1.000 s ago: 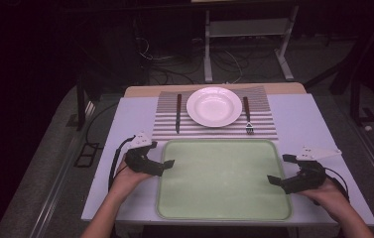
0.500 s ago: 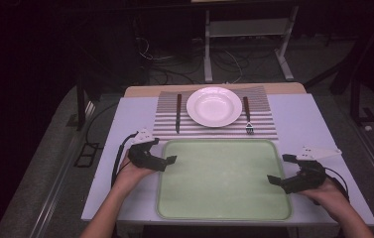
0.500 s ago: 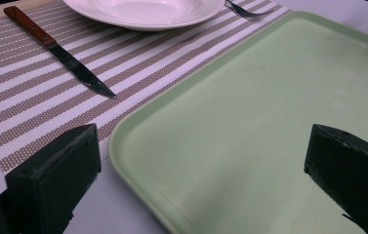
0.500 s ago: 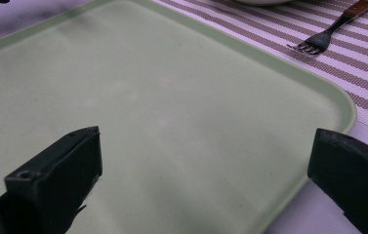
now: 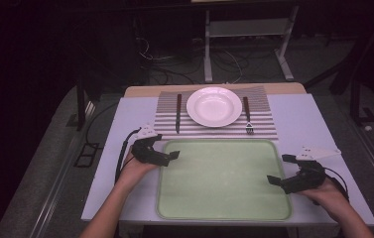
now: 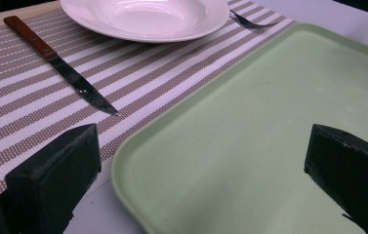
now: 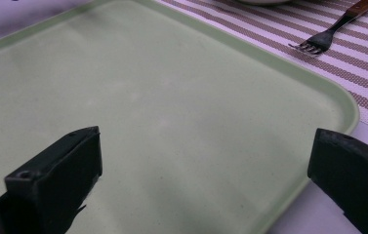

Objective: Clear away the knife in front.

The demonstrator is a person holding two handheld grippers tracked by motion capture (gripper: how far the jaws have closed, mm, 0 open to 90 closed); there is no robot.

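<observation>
The green tray (image 5: 224,178) lay on the desk (image 5: 298,119) just below the striped mat (image 5: 214,126), with the left gripper (image 5: 167,154) and right gripper (image 5: 278,171) at its sides, both jaws spread wide.

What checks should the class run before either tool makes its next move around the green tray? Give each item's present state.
1. Left tool jaws apart: ok.
2. Right tool jaws apart: ok.
3. Green tray bare inside: ok.
4. Knife and fork lie on the striped placemat, either side of the white plate: ok.
5. Left tool lined up with the knife: not ok, it sits at the tray's corner.
6. Which item goes first: cannot tell.
</observation>
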